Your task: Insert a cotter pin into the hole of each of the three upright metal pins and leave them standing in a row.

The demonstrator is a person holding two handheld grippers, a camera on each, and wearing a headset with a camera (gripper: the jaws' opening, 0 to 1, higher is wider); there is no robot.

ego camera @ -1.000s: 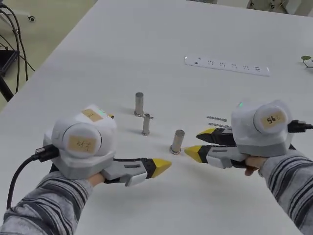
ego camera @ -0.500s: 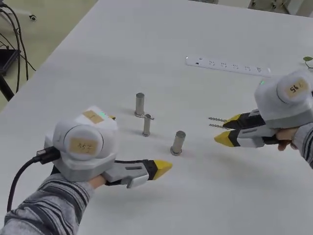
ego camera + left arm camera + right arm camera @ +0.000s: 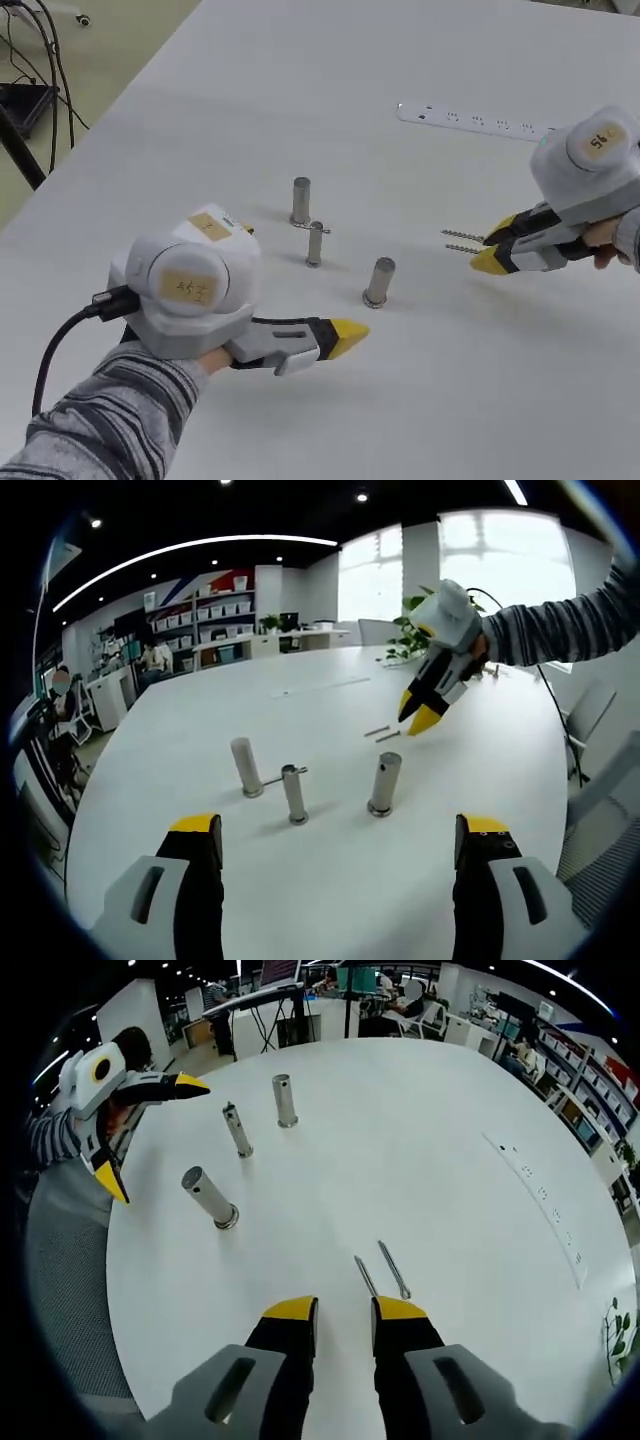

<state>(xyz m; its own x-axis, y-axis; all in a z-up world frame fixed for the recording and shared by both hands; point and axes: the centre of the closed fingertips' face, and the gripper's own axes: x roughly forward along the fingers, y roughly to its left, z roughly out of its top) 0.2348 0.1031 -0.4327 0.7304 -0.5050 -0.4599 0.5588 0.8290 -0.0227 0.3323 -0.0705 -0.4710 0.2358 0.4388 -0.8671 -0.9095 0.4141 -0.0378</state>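
Three upright metal pins stand on the white table: a far pin (image 3: 301,201), a middle pin (image 3: 316,243) and a near pin (image 3: 379,282). One cotter pin (image 3: 324,230) sticks through the middle pin's hole. Two loose cotter pins (image 3: 462,242) lie flat to the right. My right gripper (image 3: 494,246) is open with a narrow gap and holds nothing; its tips sit just right of the loose cotter pins (image 3: 380,1270). My left gripper (image 3: 300,280) stands wide open in front of the row, empty, with the pins (image 3: 293,793) ahead between its fingertips (image 3: 195,826).
A white power strip (image 3: 470,122) lies at the far right of the table. Cables and a dark stand (image 3: 25,100) are on the floor past the table's left edge. In the gripper views an office with desks and shelves shows behind.
My right gripper has moved right and away from the near pin, over to the two loose cotter pins. The left gripper has held its place; the head camera has shifted slightly.
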